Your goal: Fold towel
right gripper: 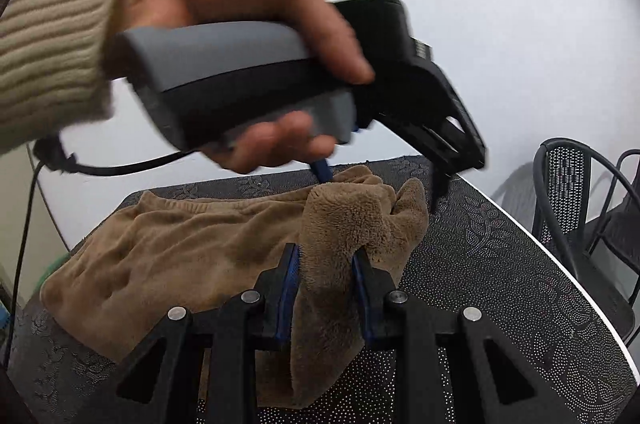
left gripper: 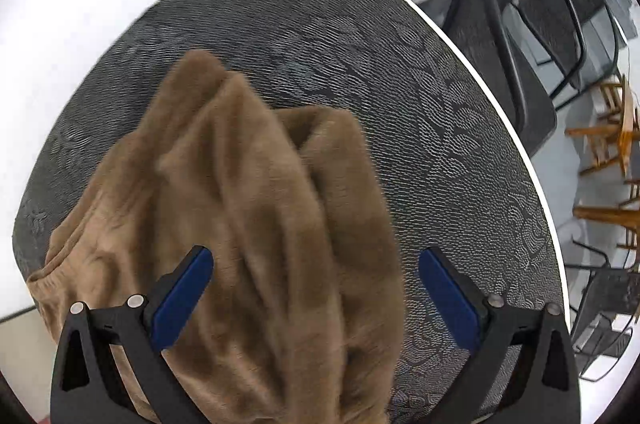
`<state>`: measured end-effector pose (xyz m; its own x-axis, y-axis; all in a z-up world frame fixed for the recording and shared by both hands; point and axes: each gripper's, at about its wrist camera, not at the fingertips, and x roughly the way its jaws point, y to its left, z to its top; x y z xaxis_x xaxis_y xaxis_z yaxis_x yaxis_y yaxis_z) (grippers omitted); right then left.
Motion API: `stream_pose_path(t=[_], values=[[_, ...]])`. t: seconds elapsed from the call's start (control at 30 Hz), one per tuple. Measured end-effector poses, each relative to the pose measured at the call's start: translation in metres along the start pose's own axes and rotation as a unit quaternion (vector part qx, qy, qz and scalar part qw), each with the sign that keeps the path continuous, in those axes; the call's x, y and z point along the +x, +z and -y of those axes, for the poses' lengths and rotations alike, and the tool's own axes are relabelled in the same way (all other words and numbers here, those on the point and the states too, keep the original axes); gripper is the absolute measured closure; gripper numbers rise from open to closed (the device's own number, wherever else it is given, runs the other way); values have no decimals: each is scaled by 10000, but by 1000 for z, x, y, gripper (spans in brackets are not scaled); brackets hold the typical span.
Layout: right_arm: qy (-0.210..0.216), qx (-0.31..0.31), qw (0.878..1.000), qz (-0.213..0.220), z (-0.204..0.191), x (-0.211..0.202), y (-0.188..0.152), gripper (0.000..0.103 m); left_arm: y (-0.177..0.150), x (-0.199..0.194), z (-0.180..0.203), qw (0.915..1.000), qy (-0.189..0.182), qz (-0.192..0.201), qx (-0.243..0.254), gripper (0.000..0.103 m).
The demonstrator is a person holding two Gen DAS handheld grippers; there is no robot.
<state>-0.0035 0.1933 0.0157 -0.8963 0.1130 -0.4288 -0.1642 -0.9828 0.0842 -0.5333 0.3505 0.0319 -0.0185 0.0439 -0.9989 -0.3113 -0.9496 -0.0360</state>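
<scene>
Two grippers work a brown towel point(right gripper: 192, 256) bunched on the dark-clothed desk point(right gripper: 500, 284): right gripper point(right gripper: 326, 260) fingers pinch a raised fold, left gripper point(left gripper: 316, 264) fingers spread wide above it.

You have the towel point(right gripper: 192, 252) lying on the desk point(right gripper: 500, 264), spread toward its left side, with one bunched end raised near the middle. Your right claw point(right gripper: 326, 284) sits at the near edge with that raised fold between its fingers. Your left claw point(left gripper: 316, 288) hangs above the towel's far end, the cloth lying between and beneath its spread fingers, and your hand point(right gripper: 240, 24) grips its handle. Chairs point(right gripper: 580, 208) stand off the desk's right edge.
</scene>
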Motion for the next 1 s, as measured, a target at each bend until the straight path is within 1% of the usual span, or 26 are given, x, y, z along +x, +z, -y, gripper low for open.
stream_pose_path(t=[0.07, 0.13, 0.23, 0.27, 0.3, 0.33, 0.37, 0.4, 0.43, 0.47, 0.53, 0.57, 0.63, 0.73, 0.77, 0.83, 0.87, 0.9, 0.97, 1.0], values=[[19, 1, 10000, -17, 1, -3, -1, 75, 2, 9, 4, 9999, 97, -101, -39, 0], [34, 14, 10000, -32, 2, -3, -1, 75, 4, 17, 6, 9993, 308, -165, -118, 0], [61, 50, 10000, -58, 3, -3, -2, 75, 3, 25, 11, 9982, 587, -104, 49, 0], [77, 74, 9999, -77, 5, -2, -2, 75, 2, 27, 13, 9961, 677, -46, -568, 0], [94, 106, 9999, -97, 6, -2, -3, 75, 2, 28, 13, 9955, 825, -2, -465, 4], [110, 139, 9998, -117, 7, -2, -3, 75, 0, 29, 14, 9953, 873, 12, -407, 17], [127, 173, 9997, -137, 9, -2, -4, 75, 0, 31, 12, 9959, 819, -4, -376, 26], [136, 214, 9996, -154, 10, -2, -5, 75, -2, 32, 6, 9972, 580, -53, -470, 39], [146, 264, 9994, -172, 12, -2, -5, 75, -4, 32, 0, 9975, 387, -41, -595, 44], [157, 315, 9992, -190, 13, -1, -5, 75, -5, 29, -5, 9973, 268, 16, -684, 46], [166, 433, 9987, -229, 19, 5, 0, 75, -9, 22, -17, 9957, -43, 153, -909, 56], [177, 491, 9983, -252, 21, 6, -1, 75, -11, 18, -24, 9940, -232, 232, -1041, 58], [177, 599, 9977, -253, 26, 7, -1, 75, -16, 10, -33, 9913, -468, 336, -1183, 61], [158, 773, 9966, -219, 31, 7, -2, 75, -25, 1, -46, 9881, -659, 469, -1308, 62], [142, 817, 9963, -207, 33, 7, -2, 73, -28, 0, -49, 9868, -725, 498, -1358, 62], [30, 922, 9956, -173, 38, 5, -2, 46, -34, -3, -54, 9849, -824, 572, -1408, 62], [-30, 991, 9950, -154, 41, 4, -3, 18, -37, -5, -56, 9838, -874, 612, -1442, 62], [-83, 1109, 9937, -101, 45, 2, -4, 9, -39, -6, -58, 9826, -923, 651, -1475, 62], [-149, 1345, 9908, -27, 53, 1, -5, 9, -47, -8, -63, 9803, -1020, 714, -1535, 62], [-161, 1437, 9894, -109, 56, 6, -5, 9, -47, -9, -61, 9793, -1053, 738, -1564, 62]])
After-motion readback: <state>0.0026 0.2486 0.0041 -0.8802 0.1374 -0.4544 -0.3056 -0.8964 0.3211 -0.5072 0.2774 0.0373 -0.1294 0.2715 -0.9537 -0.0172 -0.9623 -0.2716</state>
